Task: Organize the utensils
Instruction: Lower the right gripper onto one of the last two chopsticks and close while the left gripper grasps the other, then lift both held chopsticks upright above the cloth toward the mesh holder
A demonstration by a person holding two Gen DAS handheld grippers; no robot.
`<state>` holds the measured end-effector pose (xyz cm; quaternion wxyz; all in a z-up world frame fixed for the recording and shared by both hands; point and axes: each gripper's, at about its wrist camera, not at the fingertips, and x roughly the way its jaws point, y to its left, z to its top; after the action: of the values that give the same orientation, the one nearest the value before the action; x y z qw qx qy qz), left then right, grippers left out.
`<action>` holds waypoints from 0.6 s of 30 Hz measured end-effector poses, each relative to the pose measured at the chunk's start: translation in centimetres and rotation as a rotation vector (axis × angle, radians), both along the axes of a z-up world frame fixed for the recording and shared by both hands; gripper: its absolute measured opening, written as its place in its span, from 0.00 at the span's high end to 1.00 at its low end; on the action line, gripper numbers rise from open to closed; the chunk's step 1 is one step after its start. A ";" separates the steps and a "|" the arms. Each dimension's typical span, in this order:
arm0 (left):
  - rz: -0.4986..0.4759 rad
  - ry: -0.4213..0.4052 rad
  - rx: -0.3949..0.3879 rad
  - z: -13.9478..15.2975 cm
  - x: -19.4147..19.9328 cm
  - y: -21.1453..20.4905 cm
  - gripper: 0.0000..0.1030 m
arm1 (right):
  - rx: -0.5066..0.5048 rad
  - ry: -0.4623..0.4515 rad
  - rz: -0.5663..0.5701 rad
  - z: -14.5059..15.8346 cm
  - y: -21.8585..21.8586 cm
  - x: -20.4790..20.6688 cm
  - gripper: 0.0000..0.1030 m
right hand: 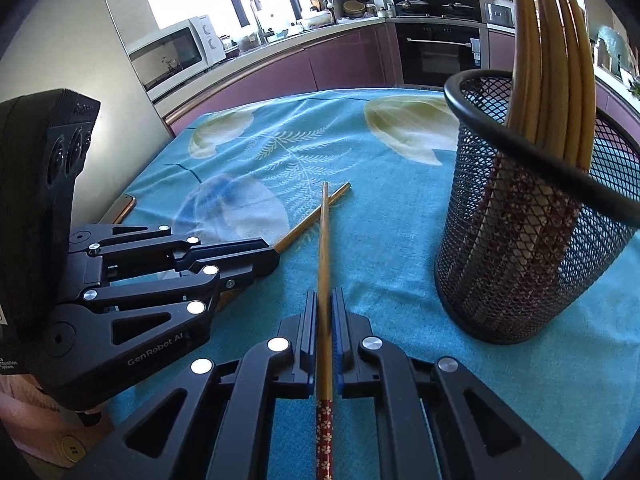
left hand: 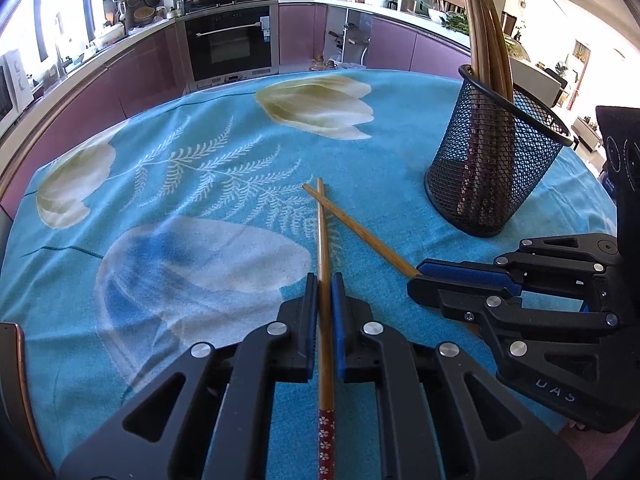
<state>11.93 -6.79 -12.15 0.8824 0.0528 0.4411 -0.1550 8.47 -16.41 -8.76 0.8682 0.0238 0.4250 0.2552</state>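
Observation:
My left gripper (left hand: pixel 324 280) is shut on a bamboo chopstick (left hand: pixel 323 240) with a red flowered end. My right gripper (right hand: pixel 326 298) is shut on a second chopstick (right hand: pixel 324 240) of the same kind. The two chopsticks cross near their tips just above the blue tablecloth. In the left wrist view the right gripper (left hand: pixel 420 276) comes in from the right with its chopstick (left hand: pixel 360 228). In the right wrist view the left gripper (right hand: pixel 272 256) comes in from the left with its chopstick (right hand: pixel 316 216). A black mesh holder (left hand: pixel 496 160) (right hand: pixel 532 240) with several chopsticks stands upright to the right.
The table wears a blue floral cloth (left hand: pixel 200 184). A phone (right hand: pixel 126 206) lies at its left edge. Kitchen counters, an oven (left hand: pixel 230 40) and a microwave (right hand: pixel 172 52) stand beyond the table.

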 end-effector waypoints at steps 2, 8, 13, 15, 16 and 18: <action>0.001 -0.003 -0.005 0.2 -0.1 0.1 0.93 | 0.012 -0.011 0.002 0.4 -0.2 -0.2 0.94; -0.004 -0.030 -0.033 1.5 -0.8 0.5 0.93 | 0.056 -0.050 0.010 2.0 -0.8 -0.8 0.94; -0.011 -0.056 -0.074 3.2 -1.6 1.0 0.93 | 0.097 -0.078 0.015 3.2 -1.4 -1.3 0.94; -0.016 -0.065 -0.091 3.7 -1.9 1.2 0.93 | 0.110 -0.093 0.014 3.7 -1.8 -1.5 0.94; -0.021 -0.069 -0.100 4.1 -2.1 1.3 0.93 | 0.118 -0.099 0.013 3.9 -1.9 -1.7 0.94; -0.027 -0.080 -0.113 4.6 -2.4 1.4 0.93 | 0.129 -0.110 0.011 4.3 -2.2 -1.9 0.94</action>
<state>9.51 -5.39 -7.56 0.8987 0.0153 0.3952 -0.1894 6.56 -18.59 -4.48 0.8855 0.0635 0.3594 0.2876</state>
